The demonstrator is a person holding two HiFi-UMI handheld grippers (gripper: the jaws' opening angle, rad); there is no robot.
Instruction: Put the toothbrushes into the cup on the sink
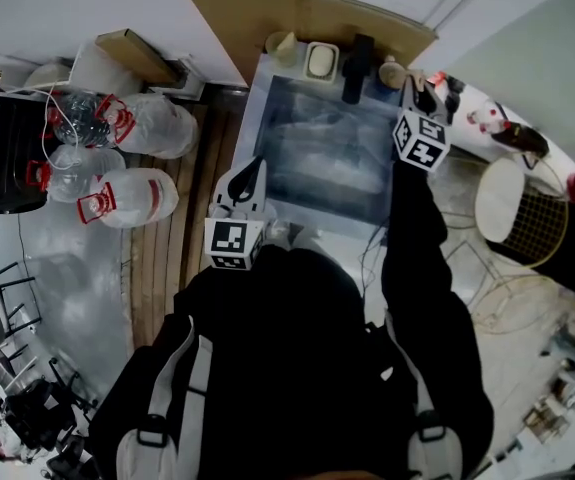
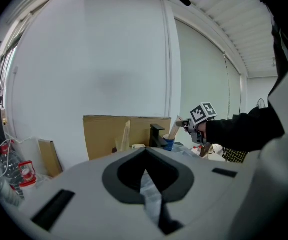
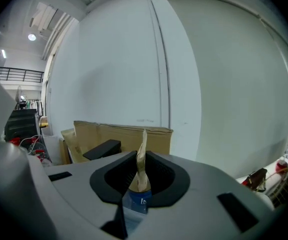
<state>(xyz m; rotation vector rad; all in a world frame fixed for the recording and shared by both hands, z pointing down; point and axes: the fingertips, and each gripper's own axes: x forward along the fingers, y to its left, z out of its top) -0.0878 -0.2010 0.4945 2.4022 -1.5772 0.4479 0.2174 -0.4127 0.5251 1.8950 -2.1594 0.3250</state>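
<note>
In the right gripper view my right gripper (image 3: 139, 176) is shut on a toothbrush in a tan paper wrapper (image 3: 141, 166). The wrapper stands upright, with its lower end at the mouth of the blue cup (image 3: 139, 202). The left gripper view shows the same from the side: the right gripper (image 2: 191, 126) holds the toothbrush (image 2: 176, 129) slanted over the cup (image 2: 169, 144) at the sink's back right. My left gripper (image 1: 250, 173) hovers at the sink's front left edge. Its jaws meet, with nothing seen between them (image 2: 145, 171).
The sink (image 1: 267, 118) is lined with clear film. A black faucet (image 1: 357, 68) and a soap dish (image 1: 320, 60) stand on its back rim, before a cardboard sheet (image 1: 307, 18). Water jugs (image 1: 132, 198) lie on the floor at left. A wire stool (image 1: 527, 218) stands at right.
</note>
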